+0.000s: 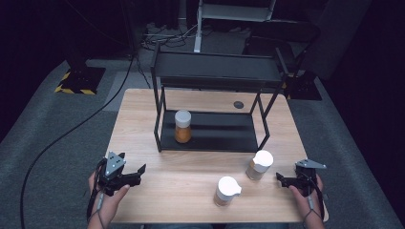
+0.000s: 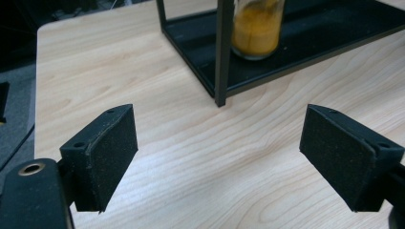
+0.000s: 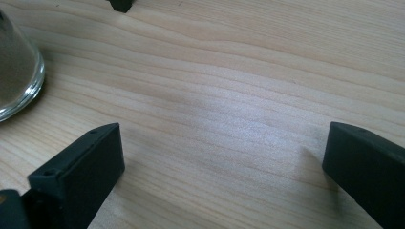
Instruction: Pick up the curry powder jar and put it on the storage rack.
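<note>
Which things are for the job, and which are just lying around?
For the job:
jar on the rack
jar by the right gripper
front jar
rack

Lying around:
black disc
cable

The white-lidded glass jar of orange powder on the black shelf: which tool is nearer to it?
Left. The left tool is below-left of the jar; the right tool is farther, below-right.

Two white-lidded glass jars stand upright on the bare wood surface, near each other but apart. The nearer jar (image 1: 226,191) sits close to the front edge, and the farther jar (image 1: 259,165) stands behind and to its right, its clear rounded base (image 3: 16,76) resting flat on the wood. Both hold brownish contents.
</note>
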`<action>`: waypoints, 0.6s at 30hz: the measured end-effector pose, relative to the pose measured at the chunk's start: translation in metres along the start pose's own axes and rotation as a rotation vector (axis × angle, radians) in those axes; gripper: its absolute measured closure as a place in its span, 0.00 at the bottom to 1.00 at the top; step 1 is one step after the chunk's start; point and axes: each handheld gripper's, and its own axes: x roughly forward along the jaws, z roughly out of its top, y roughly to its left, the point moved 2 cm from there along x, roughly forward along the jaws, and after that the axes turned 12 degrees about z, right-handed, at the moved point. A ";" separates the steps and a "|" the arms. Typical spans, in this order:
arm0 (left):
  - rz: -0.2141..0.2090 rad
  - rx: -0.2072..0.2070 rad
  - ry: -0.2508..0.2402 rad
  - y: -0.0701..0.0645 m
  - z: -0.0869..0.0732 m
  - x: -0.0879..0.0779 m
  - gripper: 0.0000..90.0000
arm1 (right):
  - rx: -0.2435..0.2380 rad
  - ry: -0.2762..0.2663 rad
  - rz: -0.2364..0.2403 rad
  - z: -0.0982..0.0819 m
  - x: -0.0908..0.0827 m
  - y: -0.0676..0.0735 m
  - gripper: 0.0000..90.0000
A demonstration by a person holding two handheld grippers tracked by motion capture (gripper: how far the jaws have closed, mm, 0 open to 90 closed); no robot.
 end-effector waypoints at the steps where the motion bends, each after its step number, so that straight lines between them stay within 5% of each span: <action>1: 0.002 -0.002 0.004 0.000 -0.002 0.001 0.14 | 0.000 0.000 0.000 0.000 0.000 0.000 0.00; 18: 0.030 -0.005 0.106 0.005 -0.041 0.016 0.14 | 0.000 0.000 0.000 0.000 0.000 0.000 0.00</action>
